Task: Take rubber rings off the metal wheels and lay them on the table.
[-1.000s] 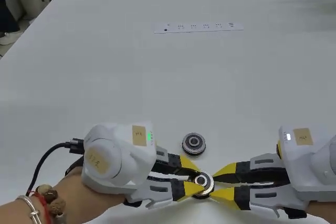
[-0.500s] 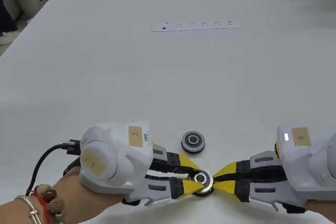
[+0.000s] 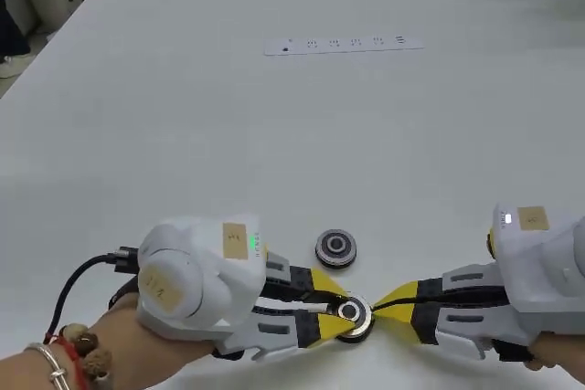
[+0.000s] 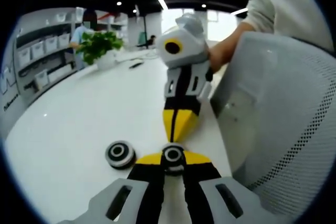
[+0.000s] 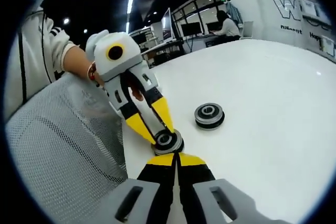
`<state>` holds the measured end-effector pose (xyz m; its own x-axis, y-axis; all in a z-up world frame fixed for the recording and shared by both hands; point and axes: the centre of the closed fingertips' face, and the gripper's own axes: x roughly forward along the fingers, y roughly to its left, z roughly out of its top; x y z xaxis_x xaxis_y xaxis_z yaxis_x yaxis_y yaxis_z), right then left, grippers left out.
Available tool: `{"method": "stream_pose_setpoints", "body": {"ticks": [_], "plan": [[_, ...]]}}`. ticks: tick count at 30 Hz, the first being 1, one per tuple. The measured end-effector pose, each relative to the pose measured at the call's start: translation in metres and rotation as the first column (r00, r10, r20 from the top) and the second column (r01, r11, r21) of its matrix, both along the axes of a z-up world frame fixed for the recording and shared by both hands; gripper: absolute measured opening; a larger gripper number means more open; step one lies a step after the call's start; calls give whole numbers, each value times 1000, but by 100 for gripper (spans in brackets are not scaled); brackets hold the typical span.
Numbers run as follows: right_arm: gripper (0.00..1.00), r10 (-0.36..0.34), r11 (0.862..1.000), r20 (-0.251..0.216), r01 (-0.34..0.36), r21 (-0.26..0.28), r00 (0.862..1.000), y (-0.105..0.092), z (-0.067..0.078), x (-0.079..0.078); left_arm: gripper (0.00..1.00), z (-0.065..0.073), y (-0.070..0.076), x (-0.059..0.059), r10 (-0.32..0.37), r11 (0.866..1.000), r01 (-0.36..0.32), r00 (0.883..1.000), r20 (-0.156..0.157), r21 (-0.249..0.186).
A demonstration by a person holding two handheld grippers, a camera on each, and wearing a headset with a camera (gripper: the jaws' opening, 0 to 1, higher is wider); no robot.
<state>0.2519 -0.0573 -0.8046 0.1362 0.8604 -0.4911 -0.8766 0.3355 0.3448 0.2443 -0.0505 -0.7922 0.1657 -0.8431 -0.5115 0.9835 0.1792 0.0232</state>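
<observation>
**No ring off yet: one wheel gripped, one waiting**

Close to the desk's [image 3: 274,152] near edge, the near wheel [image 3: 353,313] lies flat between the two tongs. The left gripper [image 3: 336,314] is clenched on it, one jaw on each side of the rim, as its own view shows plainly. The right gripper [image 5: 176,159] meets the wheel from the opposite side with its jaws pressed together and their tips touching the wheel's edge. I cannot tell whether they have nipped the black rubber ring [image 5: 157,146] between them. That ring looks seated all round the wheel, so I judge the first removal attempted but not achieved.

Just beyond, toward the desk's middle, the far wheel [image 3: 335,248] lies flat, apart from both tongs, with its own dark ring in place. With both rings on their wheels, both removals and both lay-downs are left to do. Well beyond, toward the far edge, sits a white power strip [image 3: 343,45].
</observation>
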Motion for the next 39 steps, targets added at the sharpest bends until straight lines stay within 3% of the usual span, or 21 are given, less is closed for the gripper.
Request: {"method": "stream_pose_setpoints", "body": {"ticks": [3, 16, 39], "plan": [[0, -28, 999, -69, 30, 23, 997, -1, -1, 2, 13, 0, 0, 0, 0, 1000, 0, 1000, -2, -2], [0, -35, 998, -137, 42, 53, 990, 2, 7, -3, 13, 1, 1, -1, -31, 1000, 31, 1000, -5, -2], [0, -39, 997, -163, 49, 58, 986, 8, 14, -6, 13, 1, 0, -2, -41, 999, 41, 999, 23, 15]]}}
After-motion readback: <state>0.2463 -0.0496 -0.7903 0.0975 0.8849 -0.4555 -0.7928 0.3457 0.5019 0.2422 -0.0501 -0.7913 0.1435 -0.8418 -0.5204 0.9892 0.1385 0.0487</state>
